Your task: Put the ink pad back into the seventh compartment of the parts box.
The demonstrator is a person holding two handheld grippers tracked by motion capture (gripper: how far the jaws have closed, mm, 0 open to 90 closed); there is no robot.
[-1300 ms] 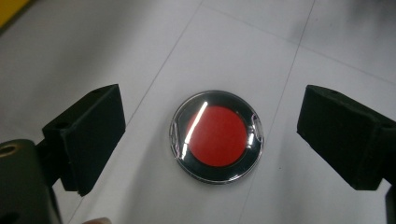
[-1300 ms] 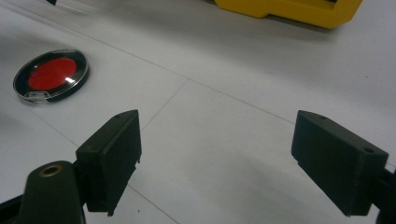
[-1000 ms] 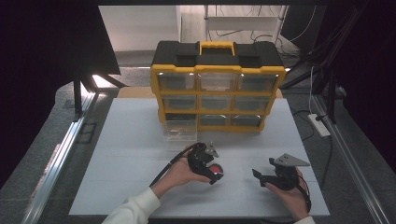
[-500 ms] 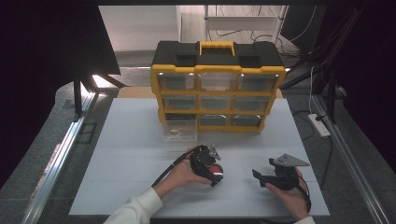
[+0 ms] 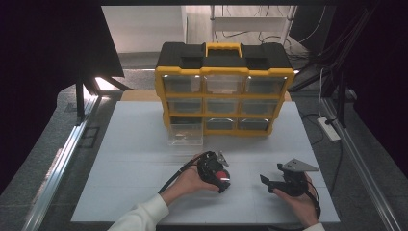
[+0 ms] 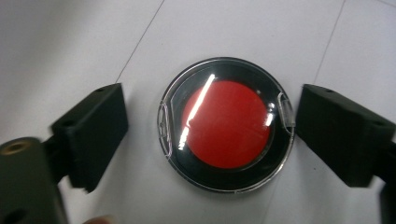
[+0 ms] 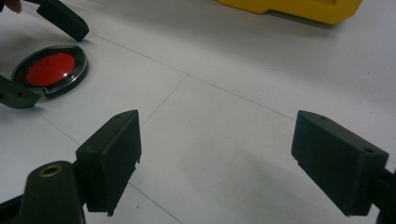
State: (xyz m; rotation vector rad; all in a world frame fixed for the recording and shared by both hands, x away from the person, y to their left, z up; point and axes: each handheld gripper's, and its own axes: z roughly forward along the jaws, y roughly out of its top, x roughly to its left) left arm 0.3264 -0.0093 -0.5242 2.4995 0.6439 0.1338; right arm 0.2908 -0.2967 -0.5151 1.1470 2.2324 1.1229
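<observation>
The white tabletop (image 5: 134, 159) carries a yellow and black drawer cabinet (image 5: 224, 89) at the middle of its far edge. One clear drawer (image 5: 185, 134) from the cabinet's bottom row, left column, stands pulled out on the tabletop just in front of its slot; something small lies in it, too faint to name. The other drawers sit closed, their contents unreadable.

Near the tabletop's near edge, about midway along it, lies a round clear case (image 6: 226, 123) with a red disc (image 6: 225, 124) inside, lid shut. The left gripper (image 6: 210, 128) points down over it with a jaw on each side; the jaws have just been closing but gaps remain, so nothing is clamped yet. The right gripper (image 7: 233, 158) waits toward the near right corner, jaws wide apart over bare surface.

Judging from this, the drawer is already out and the pickup is just beginning; grasping the case, carrying it to the open drawer and sliding the drawer home probably remain.
</observation>
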